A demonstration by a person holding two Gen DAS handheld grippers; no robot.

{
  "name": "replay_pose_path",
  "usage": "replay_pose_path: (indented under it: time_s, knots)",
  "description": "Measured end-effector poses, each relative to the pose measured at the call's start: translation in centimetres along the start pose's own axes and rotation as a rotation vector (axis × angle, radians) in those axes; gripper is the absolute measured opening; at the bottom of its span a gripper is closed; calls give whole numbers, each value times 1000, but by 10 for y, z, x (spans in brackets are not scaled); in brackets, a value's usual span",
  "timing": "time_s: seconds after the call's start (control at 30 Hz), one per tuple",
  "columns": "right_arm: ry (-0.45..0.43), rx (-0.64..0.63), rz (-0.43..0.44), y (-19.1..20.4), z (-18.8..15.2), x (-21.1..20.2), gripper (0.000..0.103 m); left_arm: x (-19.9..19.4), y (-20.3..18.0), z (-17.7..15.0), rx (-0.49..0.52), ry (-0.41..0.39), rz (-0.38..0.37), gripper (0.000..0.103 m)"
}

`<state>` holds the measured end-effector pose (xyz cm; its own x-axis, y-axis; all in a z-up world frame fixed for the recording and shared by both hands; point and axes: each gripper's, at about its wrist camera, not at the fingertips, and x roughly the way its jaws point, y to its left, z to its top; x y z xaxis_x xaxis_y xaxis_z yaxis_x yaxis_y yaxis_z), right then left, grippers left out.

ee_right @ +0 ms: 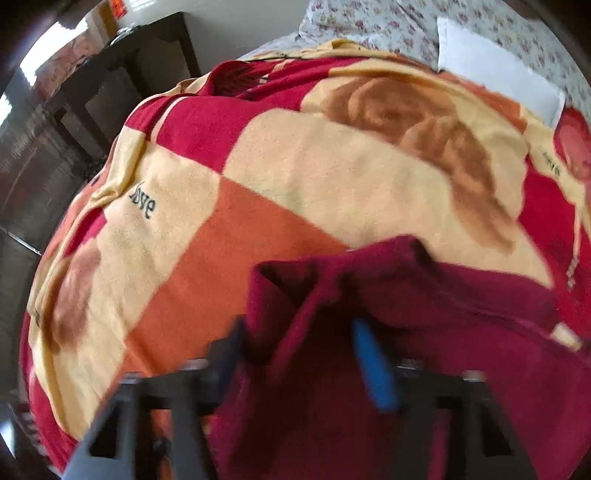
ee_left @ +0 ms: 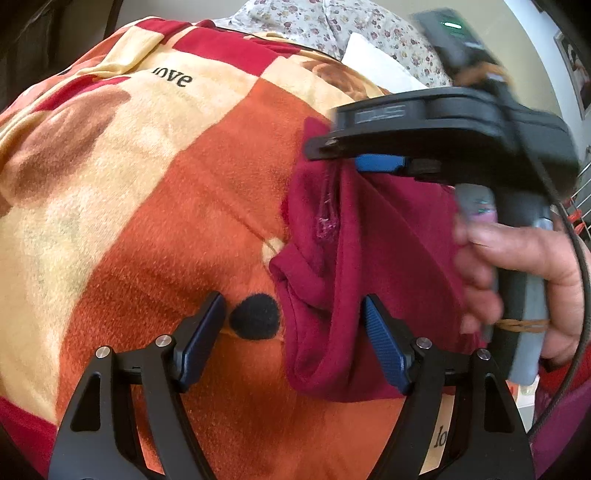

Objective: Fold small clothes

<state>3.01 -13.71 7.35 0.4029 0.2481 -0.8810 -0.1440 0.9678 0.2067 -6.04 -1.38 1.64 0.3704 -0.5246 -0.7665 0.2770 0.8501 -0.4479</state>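
A small maroon garment (ee_left: 354, 266) lies bunched on a patterned orange, cream and red blanket (ee_left: 177, 206). My left gripper (ee_left: 295, 339) is open, its right finger against the garment's lower fold, its left finger over bare blanket. My right gripper (ee_left: 369, 158), held by a hand, reaches in from the right at the garment's top edge; cloth hangs below its blue pad. In the blurred right wrist view the right gripper (ee_right: 299, 350) stands wide apart, with the garment (ee_right: 406, 314) draped between and over its fingers. The blanket (ee_right: 295, 177) spreads beyond.
A floral sheet (ee_left: 369, 33) and a white pillow (ee_left: 376, 66) lie beyond the blanket. Dark wooden furniture (ee_right: 122, 74) stands at the left of the bed. A black round patch (ee_left: 255, 317) is printed on the blanket by my left gripper.
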Motion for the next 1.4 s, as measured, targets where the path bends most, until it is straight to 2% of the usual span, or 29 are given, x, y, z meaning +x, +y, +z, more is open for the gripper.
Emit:
replay_pose_path:
  time_s: [0.03,0.13,0.27,0.43,0.5,0.57,0.67,0.77,0.8,0.83,0.9,1.07,1.23,1.27,1.37,1.4]
  knots:
    - [0,28,46,-8,-1,-5,27,3,-4,4,2,0,4,78]
    - [-23,90,143,-24,-4,-18,20,6,-10,8,5,-5,16,80]
    - [-39,91,169,-29,-9,-27,19,16,-18,16,24,-21,34,87]
    - [-46,93,188,-32,-10,-35,18,24,-19,26,23,-42,25,88]
    - [-43,80,183,-31,-10,-36,18,26,-16,29,-2,-51,2,82]
    - [-40,72,179,-29,-8,-34,18,29,-13,32,-22,-48,-23,70]
    - [-27,69,170,-27,-7,-29,18,31,-14,34,-17,-44,-31,64]
    - [-6,72,141,-23,-5,-21,18,30,-16,32,-7,-48,-25,63]
    - [-1,75,126,-21,-5,-19,20,30,-16,32,-7,-48,-26,63]
    - [12,78,101,-19,-3,-15,36,31,-15,32,-9,-49,-27,63]
    - [34,67,34,-13,1,-10,53,28,-14,28,-11,-52,-30,63]
    - [53,-18,-84,7,6,0,57,23,-12,22,-14,-51,-38,63]
    - [56,-69,-123,20,3,18,76,22,-9,20,-14,-47,-47,64]
    - [46,-87,-130,23,1,18,78,21,-9,20,-14,-46,-54,64]
    - [-2,-117,-117,22,-7,15,76,20,-3,21,-23,-35,-82,63]
    - [-23,-103,-100,17,-10,11,67,19,-1,22,-28,-31,-92,63]
